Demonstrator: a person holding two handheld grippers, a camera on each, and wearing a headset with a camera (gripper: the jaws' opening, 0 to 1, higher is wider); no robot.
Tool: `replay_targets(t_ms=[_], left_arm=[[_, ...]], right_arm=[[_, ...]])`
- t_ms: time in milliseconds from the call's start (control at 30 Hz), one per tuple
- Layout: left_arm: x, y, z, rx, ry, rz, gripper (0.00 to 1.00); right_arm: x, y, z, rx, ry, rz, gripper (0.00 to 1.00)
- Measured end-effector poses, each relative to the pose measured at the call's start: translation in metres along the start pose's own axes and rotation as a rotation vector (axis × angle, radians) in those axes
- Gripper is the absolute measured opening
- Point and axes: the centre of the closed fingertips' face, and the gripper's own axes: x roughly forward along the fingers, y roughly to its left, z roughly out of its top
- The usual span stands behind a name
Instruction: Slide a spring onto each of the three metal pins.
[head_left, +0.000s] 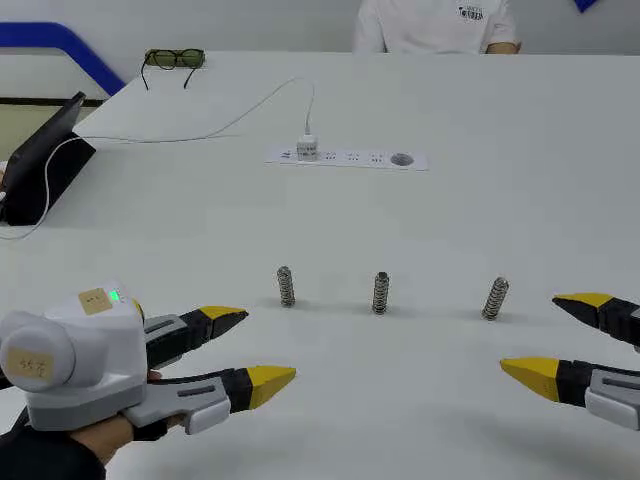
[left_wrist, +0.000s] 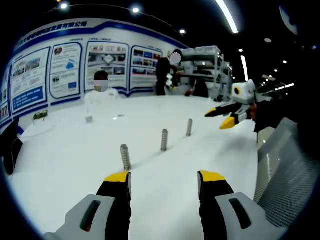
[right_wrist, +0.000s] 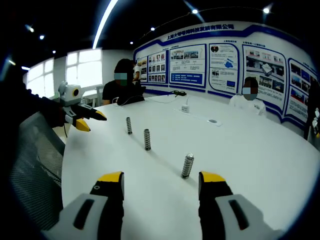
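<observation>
Springs (head_left: 380, 293) stand upright in a row on the table (head_left: 520, 110).

On the table (head_left: 520, 210) before me, the left spring (head_left: 286, 286), middle spring (head_left: 380, 292) and right spring (head_left: 495, 298) stand in a row. My left gripper (head_left: 265, 345) sits nearer me at the row's left end, and my right gripper (head_left: 532, 333) at its right end. Behind the row lies a power strip (head_left: 345, 157), with glasses (head_left: 174, 58) at the far left.

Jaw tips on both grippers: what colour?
Yellow on the left gripper and right gripper, over black; clearest in the head view.
</observation>
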Motion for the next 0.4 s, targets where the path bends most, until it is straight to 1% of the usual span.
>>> replay_targets(t_ms=[400], left_arm=[[-0.0024, 0.0053, -0.0037, -0.012, 0.004, 0.020, 0.58]], right_arm=[[-0.0005, -0.0017, 0.0003, 0.001, -0.003, -0.008, 0.62]])
